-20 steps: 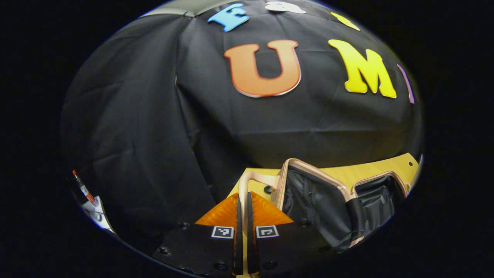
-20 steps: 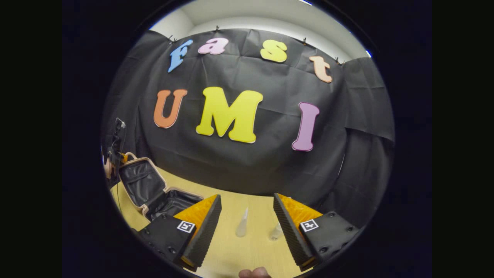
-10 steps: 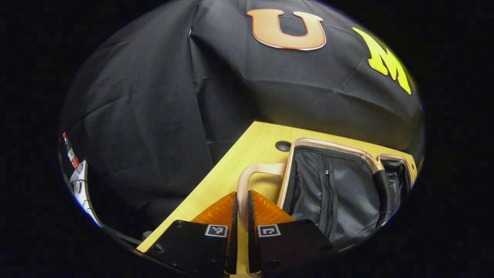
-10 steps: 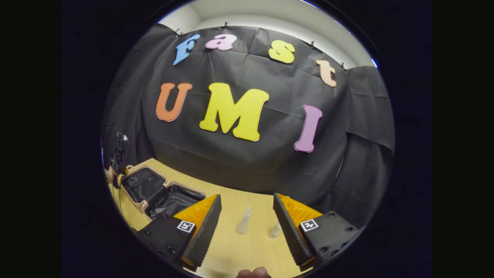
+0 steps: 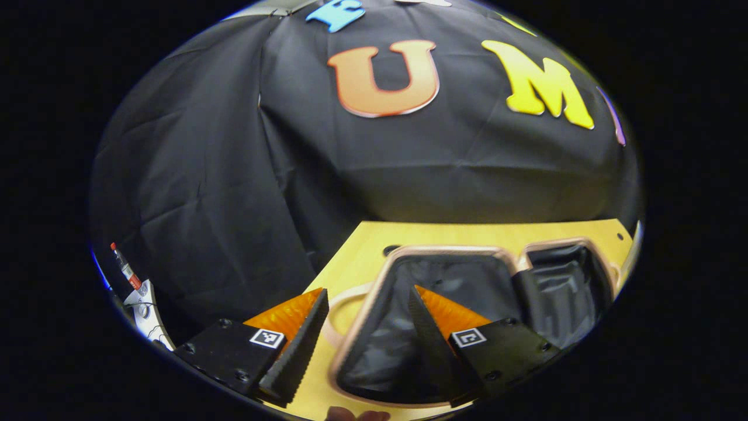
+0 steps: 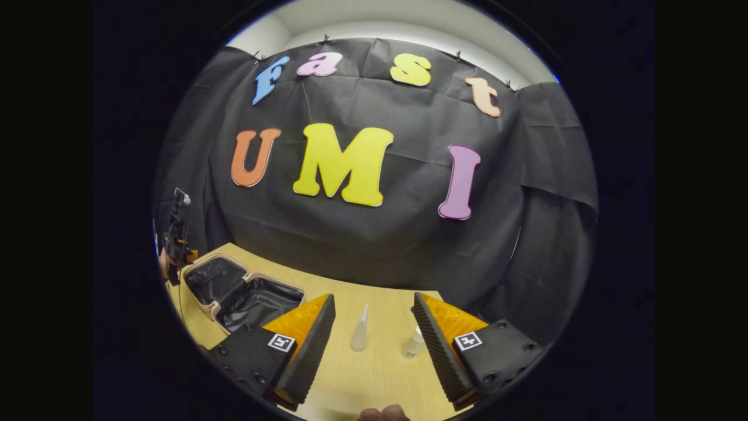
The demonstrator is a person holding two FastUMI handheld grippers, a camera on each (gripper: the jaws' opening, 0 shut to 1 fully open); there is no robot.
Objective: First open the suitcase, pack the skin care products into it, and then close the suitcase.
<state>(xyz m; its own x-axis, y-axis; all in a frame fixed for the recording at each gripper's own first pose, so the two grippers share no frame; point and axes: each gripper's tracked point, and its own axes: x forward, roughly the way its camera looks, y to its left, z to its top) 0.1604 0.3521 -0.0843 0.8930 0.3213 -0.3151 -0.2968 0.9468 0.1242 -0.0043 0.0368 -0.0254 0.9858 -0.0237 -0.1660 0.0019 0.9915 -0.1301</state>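
A suitcase [image 5: 467,292] lies wide open on a light wooden table [image 5: 467,234], its two dark-lined halves side by side and both looking empty. In the left gripper view, the left gripper [image 5: 368,345] hovers over the nearer half with its fingers spread wide, holding nothing; the pale handle [image 5: 336,316] of the case curves on the table between them, at about 6 o'clock in the view, and whether a finger touches the case cannot be told. In the right gripper view, the suitcase [image 6: 234,292] sits at about 8 o'clock, well apart from the right gripper [image 6: 374,345]. That gripper's fingers are also spread wide and empty. Between them, farther along the table, stand two small clear bottles: a tall pointed bottle [image 6: 359,336] and, to its right, a short bottle [image 6: 414,344] just beside the right finger.
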